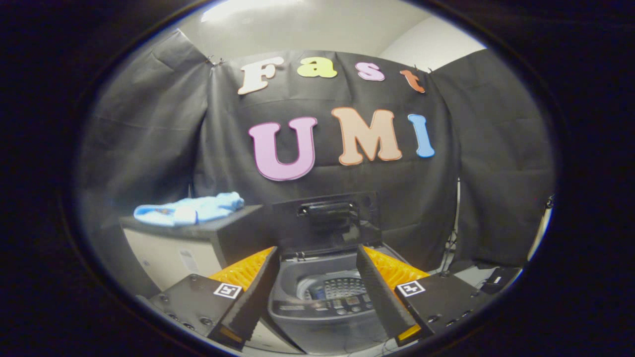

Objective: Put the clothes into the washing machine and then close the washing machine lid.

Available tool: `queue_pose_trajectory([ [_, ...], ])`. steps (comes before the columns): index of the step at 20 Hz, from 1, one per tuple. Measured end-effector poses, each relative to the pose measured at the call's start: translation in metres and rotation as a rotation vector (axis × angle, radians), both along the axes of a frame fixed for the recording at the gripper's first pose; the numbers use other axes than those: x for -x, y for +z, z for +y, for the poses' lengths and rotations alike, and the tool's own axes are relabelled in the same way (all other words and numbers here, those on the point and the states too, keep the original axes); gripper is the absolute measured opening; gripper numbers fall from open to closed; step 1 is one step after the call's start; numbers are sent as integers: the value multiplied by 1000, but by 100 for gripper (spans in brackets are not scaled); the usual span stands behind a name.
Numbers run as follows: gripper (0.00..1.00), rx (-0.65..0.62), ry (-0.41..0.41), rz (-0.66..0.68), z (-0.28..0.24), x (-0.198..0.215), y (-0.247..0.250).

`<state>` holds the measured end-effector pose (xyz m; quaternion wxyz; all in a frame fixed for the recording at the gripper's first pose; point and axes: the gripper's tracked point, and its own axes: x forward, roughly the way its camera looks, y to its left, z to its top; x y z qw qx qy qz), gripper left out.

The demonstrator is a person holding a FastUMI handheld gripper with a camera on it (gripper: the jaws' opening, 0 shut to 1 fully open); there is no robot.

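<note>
Jaws [317, 292] are spread wide and holding nothing; I see the washing machine [322, 302] straight ahead through the gap between them.

Machine lid [325, 220] stands upright at the back, handle facing me. Drum opening [337, 287] is exposed, nothing visibly in it from here.

Clothes [191, 209]: a light blue bundle lying on the counter [198, 238] to the left of the machine, up and left of the left finger, well apart from it. Nothing is touching the bundle.

Key relation: the clothes are off-axis. I'm pointed at the drum, not the fabric, so as I read it the next move is a swing left and up to get the jaws over the counter top.

Bundle's long axis runs roughly left-right along the counter. The right end sits nearer the lid and looks slightly bunched up; the left end is flatter and trails away from the machine. No real "pointing" direction, it's a crumpled heap.

Judgement: come in across the long axis and pinch near the bunched right end, which leaves a short carry to the drum. Risk: soft cloth, trailing end may catch the machine rim. Lid closing comes last.
</note>
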<state>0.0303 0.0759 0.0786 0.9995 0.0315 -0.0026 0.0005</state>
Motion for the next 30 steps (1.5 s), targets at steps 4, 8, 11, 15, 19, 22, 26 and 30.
queue_pose_trajectory([
  [4,97,-50,57,85,74,-31,39],
  [8,98,-73,184,134,161,-67,67],
  [11,98,23,224,162,213,-97,74],
  [15,98,180,195,257,251,-146,58],
  [19,99,222,178,405,281,-173,25],
  [22,98,224,194,541,299,-181,-8],
  [26,84,199,161,649,305,-191,-36],
  [30,32,213,247,649,310,-200,-38],
])
